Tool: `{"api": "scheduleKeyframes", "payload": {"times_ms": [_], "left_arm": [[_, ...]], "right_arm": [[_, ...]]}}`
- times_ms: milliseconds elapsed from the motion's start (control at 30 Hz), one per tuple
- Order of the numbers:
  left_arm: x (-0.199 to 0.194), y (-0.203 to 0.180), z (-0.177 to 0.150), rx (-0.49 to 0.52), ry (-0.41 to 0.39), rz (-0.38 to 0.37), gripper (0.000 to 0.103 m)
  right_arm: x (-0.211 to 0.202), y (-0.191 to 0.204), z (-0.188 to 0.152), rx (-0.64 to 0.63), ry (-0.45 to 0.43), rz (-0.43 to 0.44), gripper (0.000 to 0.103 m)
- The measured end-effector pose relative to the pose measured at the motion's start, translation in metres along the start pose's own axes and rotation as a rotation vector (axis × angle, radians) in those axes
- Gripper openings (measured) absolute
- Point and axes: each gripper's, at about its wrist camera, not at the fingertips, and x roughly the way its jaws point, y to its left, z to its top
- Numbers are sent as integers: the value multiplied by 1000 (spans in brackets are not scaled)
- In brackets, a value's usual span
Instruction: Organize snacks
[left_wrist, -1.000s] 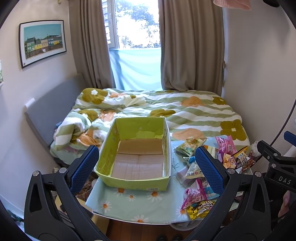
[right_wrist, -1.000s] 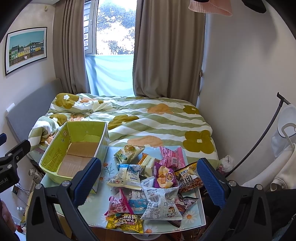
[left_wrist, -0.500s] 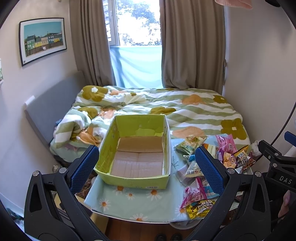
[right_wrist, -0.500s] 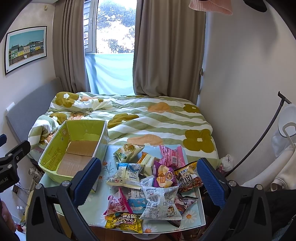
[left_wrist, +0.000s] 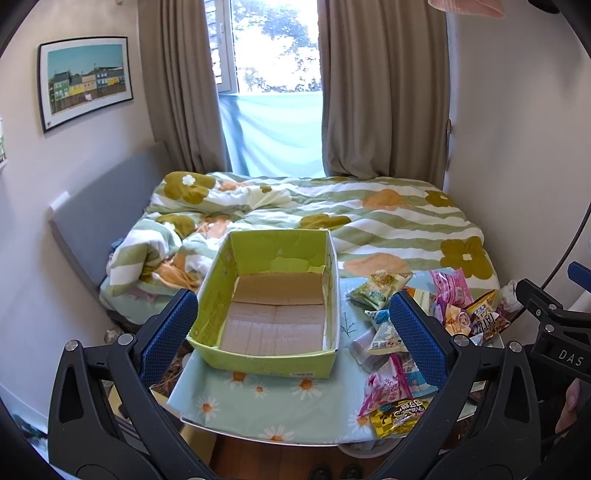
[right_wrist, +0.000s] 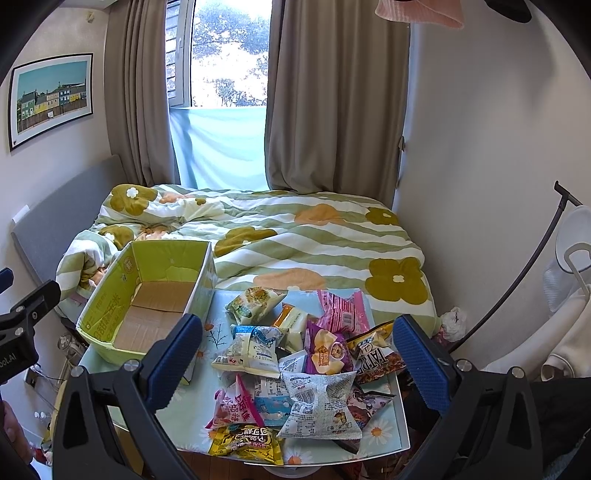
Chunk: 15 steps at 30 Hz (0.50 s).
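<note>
An empty green cardboard box (left_wrist: 271, 363) (right_wrist: 107, 299) stands on the left of a small table with a daisy cloth (left_wrist: 258, 402) (right_wrist: 384, 430). Several snack packets (right_wrist: 295, 354) lie in a heap on the table's right half, also seen in the left wrist view (left_wrist: 395, 332). My left gripper (left_wrist: 293, 332) is open and empty, held above the table's near edge in front of the box. My right gripper (right_wrist: 297, 354) is open and empty, above the snack heap. Neither touches anything.
A bed with a green flowered quilt (left_wrist: 369, 221) lies right behind the table. Curtains and a window (right_wrist: 229, 74) are at the back. A black curved stand and white clothes (right_wrist: 565, 321) stand at the right wall. Clutter lies on the floor at the left.
Both grippers have drifted slightly forward and down; the table and box sit a little higher in view. Jaws stay open. Nothing on the table has moved.
</note>
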Motion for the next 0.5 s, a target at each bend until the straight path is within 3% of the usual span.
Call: {"api": "scheduleKeyframes", "payload": {"times_ms": [500], "left_arm": [[1,-2,0,1,2,-1,102]], "right_arm": [[0,-1,0,2,2,0,103]]}}
